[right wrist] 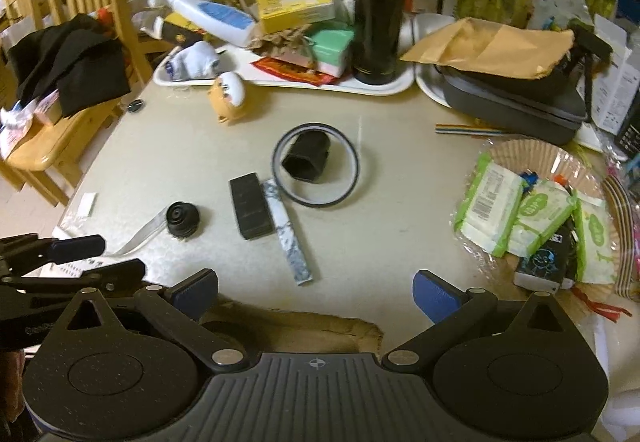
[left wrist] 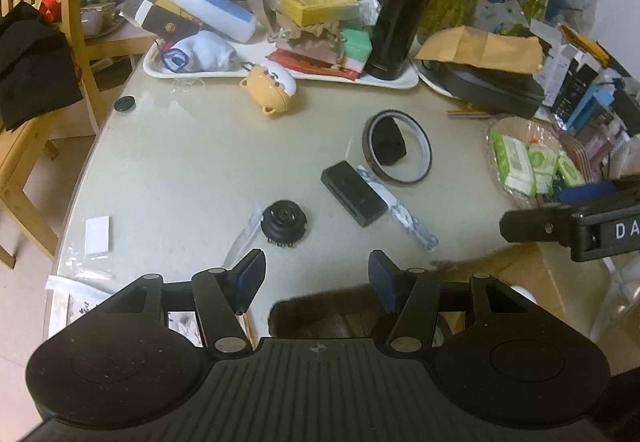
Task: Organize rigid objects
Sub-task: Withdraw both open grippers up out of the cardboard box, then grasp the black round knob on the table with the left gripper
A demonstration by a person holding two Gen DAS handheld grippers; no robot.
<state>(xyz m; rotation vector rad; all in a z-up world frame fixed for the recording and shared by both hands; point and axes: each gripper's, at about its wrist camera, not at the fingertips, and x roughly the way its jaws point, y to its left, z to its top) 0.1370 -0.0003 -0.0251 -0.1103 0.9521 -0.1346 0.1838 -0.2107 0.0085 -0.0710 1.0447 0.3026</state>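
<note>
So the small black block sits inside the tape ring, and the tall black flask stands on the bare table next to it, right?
Not quite. The black block is inside the tape ring, but the flask stands on the white tray at the back, not on the bare table. The right wrist view shows it.

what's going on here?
Nothing is held. Both grippers, left and right, hover open at the table's near edge. Ahead lie the loose pieces: a round black knob, a black block beside a marbled bar, and a tape ring around a black cap.
</note>
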